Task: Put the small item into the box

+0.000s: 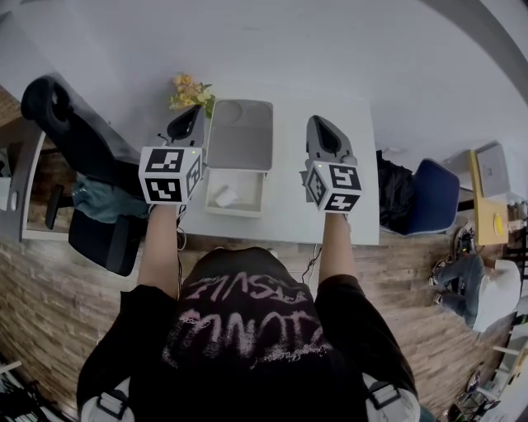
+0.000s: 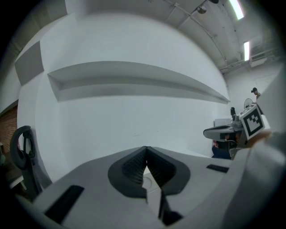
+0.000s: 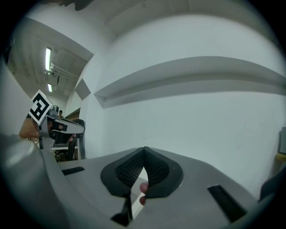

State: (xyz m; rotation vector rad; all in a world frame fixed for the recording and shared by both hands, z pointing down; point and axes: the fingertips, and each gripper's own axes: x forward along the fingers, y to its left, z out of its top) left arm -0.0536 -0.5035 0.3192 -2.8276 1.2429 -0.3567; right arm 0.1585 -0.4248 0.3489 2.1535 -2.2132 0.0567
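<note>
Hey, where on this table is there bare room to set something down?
Right of the box, the table is bare out to its right edge, though the right tongs hover there. A thin strip is also free along the near edge. The left is crowded: flowers, left tongs, box.

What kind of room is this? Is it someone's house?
Probably an office or workshop, not a home: a white work table, with a black office chair and a blue chair beside it, and long strip lights on the ceiling.
</note>
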